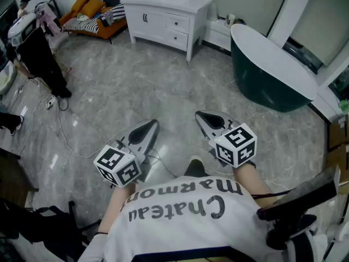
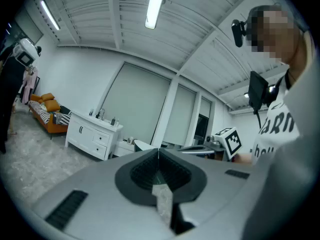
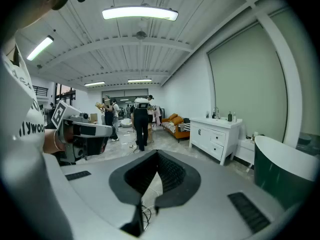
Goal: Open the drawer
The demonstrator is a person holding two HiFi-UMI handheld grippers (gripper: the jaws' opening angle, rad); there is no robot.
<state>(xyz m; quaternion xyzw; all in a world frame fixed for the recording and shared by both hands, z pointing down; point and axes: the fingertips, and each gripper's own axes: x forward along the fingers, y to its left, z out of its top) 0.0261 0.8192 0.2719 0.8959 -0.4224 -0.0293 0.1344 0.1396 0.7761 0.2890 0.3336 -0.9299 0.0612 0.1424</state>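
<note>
A white cabinet [image 1: 163, 16] stands far across the grey floor, with two small drawers [image 1: 177, 24] one above the other at its right, both closed. It also shows in the left gripper view as the cabinet [image 2: 92, 136], and in the right gripper view as the cabinet [image 3: 216, 135]. My left gripper [image 1: 151, 124] is held close to my body, shut with nothing in it; its tips meet at the left gripper [image 2: 158, 151]. My right gripper [image 1: 201, 114] is beside it, also shut and empty, and its tips meet at the right gripper [image 3: 157, 153]. Both are far from the cabinet.
A dark green bathtub [image 1: 270, 72] stands right of the cabinet. An orange sofa [image 1: 90, 15] is at the back left. A person in black [image 1: 38, 53] stands at the left, with cables [image 1: 60, 130] trailing over the floor. A black stand [image 1: 294, 201] is close at my right.
</note>
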